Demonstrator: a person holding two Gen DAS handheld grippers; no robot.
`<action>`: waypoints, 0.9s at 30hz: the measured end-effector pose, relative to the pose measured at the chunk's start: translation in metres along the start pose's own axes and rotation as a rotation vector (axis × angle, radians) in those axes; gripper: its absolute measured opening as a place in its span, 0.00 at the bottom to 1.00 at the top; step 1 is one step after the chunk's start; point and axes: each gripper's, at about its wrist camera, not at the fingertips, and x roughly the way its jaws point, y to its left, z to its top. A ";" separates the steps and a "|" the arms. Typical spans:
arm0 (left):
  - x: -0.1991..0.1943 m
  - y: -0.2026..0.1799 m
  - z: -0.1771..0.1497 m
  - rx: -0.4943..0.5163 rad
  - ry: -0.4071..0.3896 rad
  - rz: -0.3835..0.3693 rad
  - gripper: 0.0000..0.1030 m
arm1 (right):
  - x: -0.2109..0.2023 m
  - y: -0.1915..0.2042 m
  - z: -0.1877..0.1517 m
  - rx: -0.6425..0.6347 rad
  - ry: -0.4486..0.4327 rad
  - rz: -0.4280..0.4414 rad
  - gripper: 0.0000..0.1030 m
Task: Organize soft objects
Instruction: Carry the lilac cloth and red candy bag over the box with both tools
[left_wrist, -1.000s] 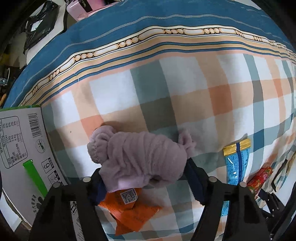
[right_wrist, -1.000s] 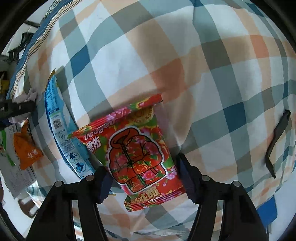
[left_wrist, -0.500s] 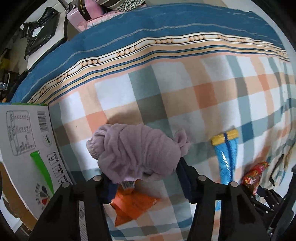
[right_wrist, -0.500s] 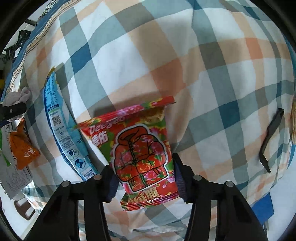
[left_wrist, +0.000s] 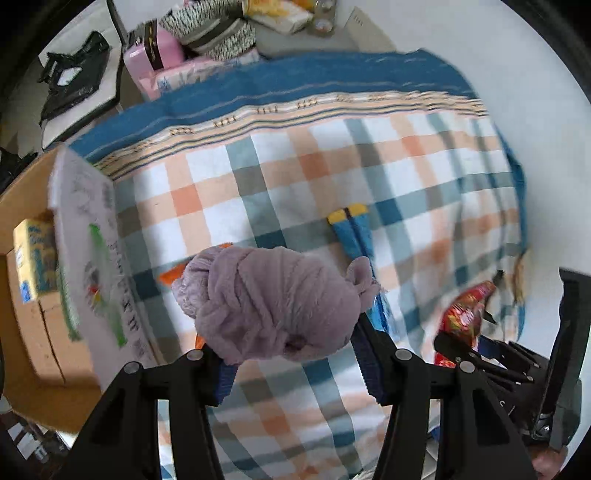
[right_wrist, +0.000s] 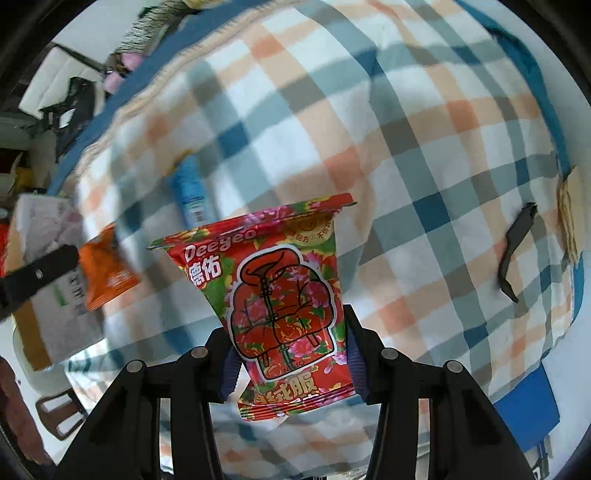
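Landmark: the cardboard box (left_wrist: 33, 332) at the left edge of the checked blanket (left_wrist: 332, 177); all places below are given from it.

Box contents: a yellow carton (left_wrist: 35, 254) lies inside; the white printed flap (left_wrist: 92, 266) stands up on the side nearest the blanket.

Left gripper (left_wrist: 291, 354): closed on the lilac cloth bundle (left_wrist: 273, 299), jaws narrowed to the bundle's width, pads pressing its lower sides. The bundle hangs clear of the blanket, just to the right of the box flap.

Risk, left: the bundle is loosely wound, with a knotted tail (left_wrist: 362, 277) hanging free on the side away from the box. In my judgement the pinch may hold only outer folds, so the cloth could slip or unroll in transit. The raised flap could also catch the bundle on the way into the box.

Items on blanket: an orange sachet (right_wrist: 105, 269) near the box, a blue tube pack (left_wrist: 352, 230) farther right; both untouched.

Right gripper (right_wrist: 288, 363): clamped on the red floral packet (right_wrist: 284, 306), jaws close together against its lower edges, packet upright and off the blanket, well to the right of the box.

Risk, right: slick film gripped low down; the packet may pivot or slide out if swung quickly. Both grippers heading for one box could collide.

Far right: a dark strip (right_wrist: 517, 243) lies on the blanket, farthest from the box.
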 end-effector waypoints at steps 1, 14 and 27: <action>-0.006 0.009 -0.001 0.003 -0.017 -0.004 0.51 | -0.009 0.007 -0.005 -0.014 -0.011 0.009 0.49; -0.113 0.123 -0.089 -0.147 -0.198 -0.006 0.51 | -0.087 0.163 -0.080 -0.257 -0.098 0.172 0.49; -0.156 0.292 -0.112 -0.337 -0.242 0.100 0.51 | -0.080 0.348 -0.114 -0.385 -0.056 0.239 0.49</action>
